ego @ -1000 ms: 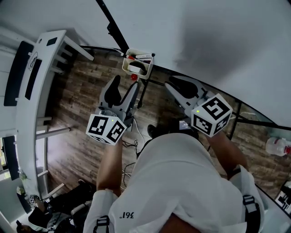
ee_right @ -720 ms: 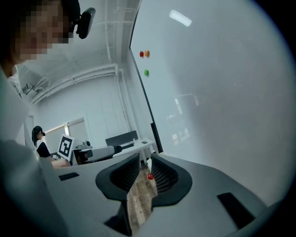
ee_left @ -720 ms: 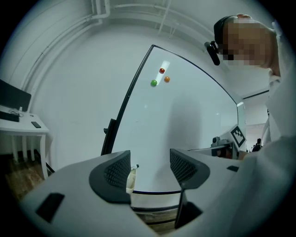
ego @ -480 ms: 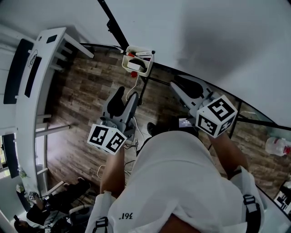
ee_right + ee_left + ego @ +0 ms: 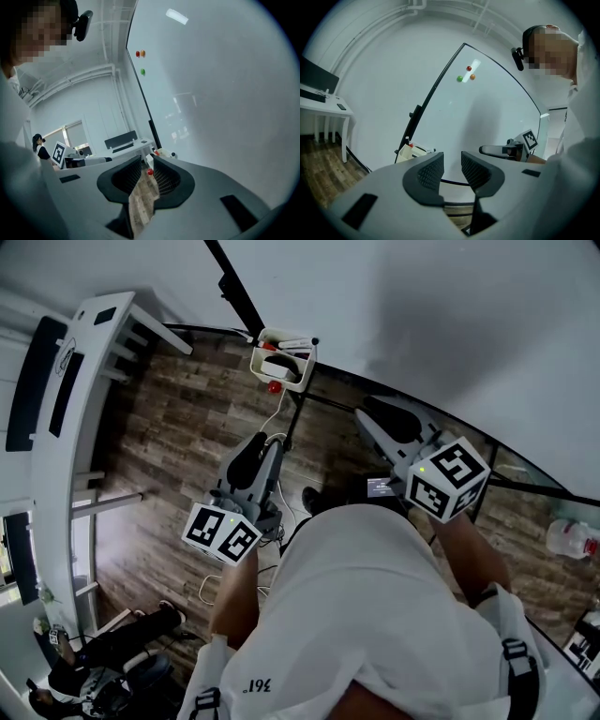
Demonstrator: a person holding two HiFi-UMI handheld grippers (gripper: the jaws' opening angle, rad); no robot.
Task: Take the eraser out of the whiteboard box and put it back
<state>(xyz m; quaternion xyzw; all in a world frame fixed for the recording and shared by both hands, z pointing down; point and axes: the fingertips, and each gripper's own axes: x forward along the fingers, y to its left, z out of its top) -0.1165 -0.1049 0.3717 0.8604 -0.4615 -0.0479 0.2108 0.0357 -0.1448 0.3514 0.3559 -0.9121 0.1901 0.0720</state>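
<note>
I'm drawing my left gripper (image 5: 265,441) back nearer from the cream plastic whiteboard box (image 5: 257,360), its jaws narrowing on nothing. The white-and-black eraser (image 5: 281,371) is lying inside that box. My right gripper (image 5: 371,414) is hovering to the right, jaws slightly apart, empty.

Plain white room, wood floor (image 5: 169,427).
A white desk (image 5: 56,484) stands at the left; pale wall (image 5: 370,70) beyond.
</note>
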